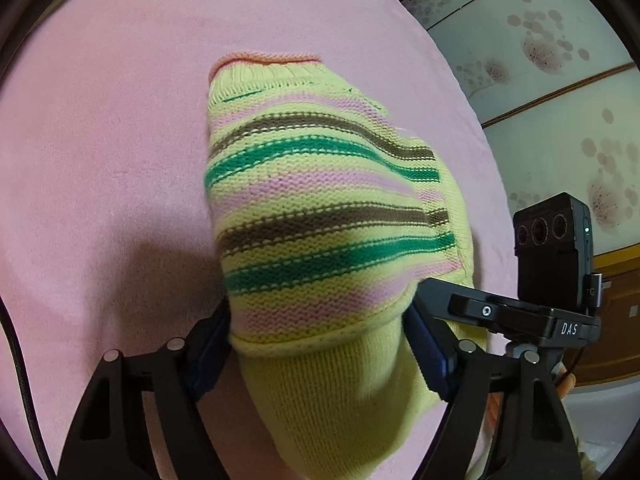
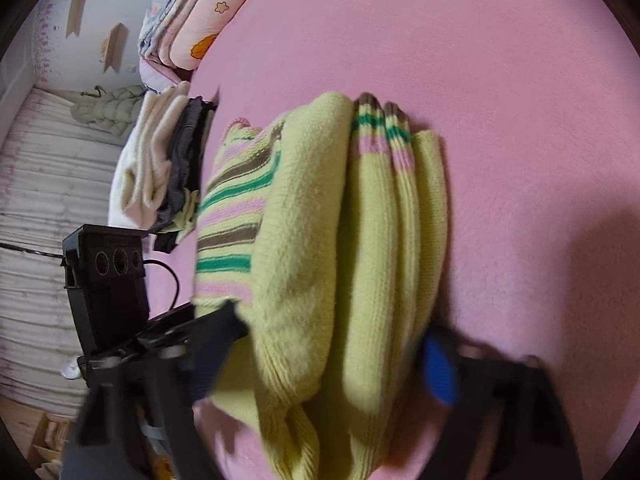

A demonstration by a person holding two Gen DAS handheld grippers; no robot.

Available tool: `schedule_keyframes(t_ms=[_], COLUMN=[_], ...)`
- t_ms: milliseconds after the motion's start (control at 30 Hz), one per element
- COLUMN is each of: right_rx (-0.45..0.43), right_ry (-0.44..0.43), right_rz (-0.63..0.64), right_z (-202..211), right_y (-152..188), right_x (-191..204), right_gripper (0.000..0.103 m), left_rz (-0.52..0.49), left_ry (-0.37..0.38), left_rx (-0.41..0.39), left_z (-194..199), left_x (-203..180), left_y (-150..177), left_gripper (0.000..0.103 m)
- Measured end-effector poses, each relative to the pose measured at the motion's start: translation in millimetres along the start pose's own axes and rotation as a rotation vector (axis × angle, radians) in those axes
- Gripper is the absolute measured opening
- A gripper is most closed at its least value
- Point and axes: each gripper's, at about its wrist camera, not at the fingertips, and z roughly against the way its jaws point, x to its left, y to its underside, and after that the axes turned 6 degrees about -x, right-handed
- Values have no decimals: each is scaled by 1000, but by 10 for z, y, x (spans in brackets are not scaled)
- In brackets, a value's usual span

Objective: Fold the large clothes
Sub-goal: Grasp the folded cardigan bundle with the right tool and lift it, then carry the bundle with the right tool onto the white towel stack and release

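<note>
Yellow knit: sweater [image 1: 320,216] with green, brown and pink stripes, folded into a thick bundle on the pink blanket [image 1: 100,140].
Collar: ribbed yellow edge with an orange-pink rim, at the far end in the left view.
Layers: in the right view, plain yellow folds [image 2: 304,240] stacked side by side, two striped cuffs [image 2: 380,128] poking out at the far end.
Left gripper [image 1: 316,340]: spread wide around the near end of the bundle, a finger against each side of the knit.
Right gripper [image 2: 332,356]: likewise spread around the stacked folds, blue pad [image 2: 438,368] against the right side, dark finger against the left; blurred.
Beside the bundle: folded cream and grey clothes [image 2: 160,168] near the blanket's edge.
Further off: patterned bedding [image 2: 192,12], stacked.
Background, left view: flowered wall panels [image 1: 560,80].
</note>
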Motion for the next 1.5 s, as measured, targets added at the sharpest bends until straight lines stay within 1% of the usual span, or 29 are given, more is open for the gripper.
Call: schedule_keyframes(t_ms=[33, 67, 133, 233, 333, 400, 567, 667, 767, 867, 933, 1033, 1100, 1200, 1233, 1333, 1400, 1500], right_rx=[-8, -12, -30, -58, -76, -84, -111, -118, -120, -127, -135, -149, -159, -181, -193, -215, -224, -232], right_ry=[-5, -5, 2, 16, 26, 18, -10, -19, -28, -49, -73, -104, -121, -151, -162, -182, -200, -215], right_rz=[1, 2, 14, 26, 44, 46, 83, 114, 146, 185, 212, 252, 268, 289, 292, 287, 265, 233], right_z=[11, 20, 63, 156, 232, 283, 449, 523, 560, 557, 528, 441, 347, 157, 63, -237, -498, -926], right_y=[9, 19, 40, 98, 185, 265, 524, 673, 770, 797, 749, 587, 476, 162, 17, -354, -614, -955], right_x=[6, 21, 62, 181, 348, 446, 843, 1172, 1542, 1971, 2292, 2780, 3099, 3573, 3734, 4039, 4184, 4249], right_gripper=[67, 64, 52, 47, 44, 44, 44, 44, 44, 44, 44, 44, 44, 44, 44, 44, 44, 44], left_rz=[-14, -28, -65, -122, -164, -183, -227, -237, -249, -263, -275, -302, -315, -316, -316, -340, -337, -302], left_ry=[-16, -30, -59, -103, -143, -152, -179, -190, -204, -222, -241, -278, -295, -314, -323, -362, -378, -399], left_rx=[-7, -15, -35, -64, -89, -98, -131, -150, -178, -215, -242, -277, -296, -320, -326, -345, -353, -354], left_z=[23, 49, 121, 311, 550, 761, 1279, 1638, 2062, 2508, 2862, 3318, 3610, 3959, 4017, 4137, 4124, 3967], left_x=[-45, -76, -176, -327, -475, -539, -682, -700, -656, -554, -471, -346, -206, 50, 132, 420, 647, 1071], left_y=[-13, -11, -15, -4, 53, 117, 232, 288, 262, 177, 76, -187, -477, -966, -1115, -1599, -1879, -2273], left_gripper=[72, 69, 63, 59, 58, 58, 58, 58, 58, 58, 59, 59, 59, 60, 60, 62, 63, 64])
